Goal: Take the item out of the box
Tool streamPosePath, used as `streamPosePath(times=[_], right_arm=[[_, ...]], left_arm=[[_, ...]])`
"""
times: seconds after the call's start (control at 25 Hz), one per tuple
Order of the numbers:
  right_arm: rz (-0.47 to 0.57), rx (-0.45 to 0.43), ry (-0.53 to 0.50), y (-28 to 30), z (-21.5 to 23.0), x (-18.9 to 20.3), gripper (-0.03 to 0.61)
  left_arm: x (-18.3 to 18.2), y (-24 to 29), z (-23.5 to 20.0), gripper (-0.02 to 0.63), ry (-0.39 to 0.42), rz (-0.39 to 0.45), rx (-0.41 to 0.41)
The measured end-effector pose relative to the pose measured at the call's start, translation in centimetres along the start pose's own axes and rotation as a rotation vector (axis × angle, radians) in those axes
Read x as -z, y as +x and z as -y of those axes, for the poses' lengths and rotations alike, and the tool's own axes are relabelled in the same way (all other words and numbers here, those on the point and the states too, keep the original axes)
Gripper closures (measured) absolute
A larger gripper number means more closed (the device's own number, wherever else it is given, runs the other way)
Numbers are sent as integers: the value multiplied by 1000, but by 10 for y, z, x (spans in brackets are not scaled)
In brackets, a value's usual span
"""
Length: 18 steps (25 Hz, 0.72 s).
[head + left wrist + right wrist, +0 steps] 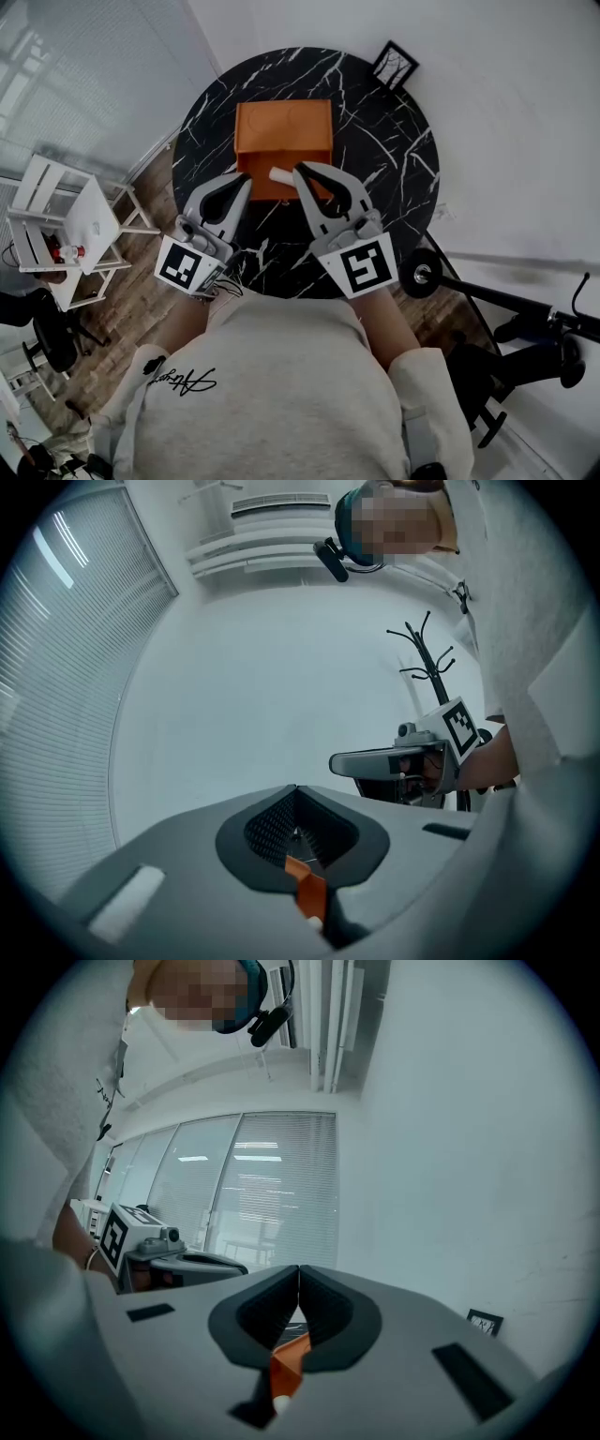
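One round black marble worktop [394,131] carried an orange box [283,125], and both tools pointed at the box's near side, the left tool [246,178] at its left corner and the right tool [300,171] at its front edge, each with jaws pressed together. A small white item [280,174] lay at the box's front edge, just beside the right tool's tip.
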State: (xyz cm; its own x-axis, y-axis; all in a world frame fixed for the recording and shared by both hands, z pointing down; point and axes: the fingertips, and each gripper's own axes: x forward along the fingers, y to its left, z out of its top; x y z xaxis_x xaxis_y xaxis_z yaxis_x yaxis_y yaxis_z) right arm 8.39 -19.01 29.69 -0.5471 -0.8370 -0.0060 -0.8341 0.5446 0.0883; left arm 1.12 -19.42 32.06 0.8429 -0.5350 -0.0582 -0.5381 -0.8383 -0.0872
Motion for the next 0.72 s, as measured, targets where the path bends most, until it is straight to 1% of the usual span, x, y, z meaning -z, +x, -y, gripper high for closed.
streamPosePath(times=[0.16, 0.56, 0.6, 0.72], right_arm=[[3, -29, 11, -1, 1, 2, 569], [-36, -94, 13, 12, 2, 14, 567], [-38, -104, 12, 13, 2, 15, 563], [-57, -137, 3, 19, 1, 22, 520]], left_arm=[[0, -1, 2, 611, 2, -4, -16], [8, -9, -3, 611, -9, -23, -49], [9, -10, -4, 611, -11, -25, -53], [13, -14, -8, 611, -17, -30, -69]])
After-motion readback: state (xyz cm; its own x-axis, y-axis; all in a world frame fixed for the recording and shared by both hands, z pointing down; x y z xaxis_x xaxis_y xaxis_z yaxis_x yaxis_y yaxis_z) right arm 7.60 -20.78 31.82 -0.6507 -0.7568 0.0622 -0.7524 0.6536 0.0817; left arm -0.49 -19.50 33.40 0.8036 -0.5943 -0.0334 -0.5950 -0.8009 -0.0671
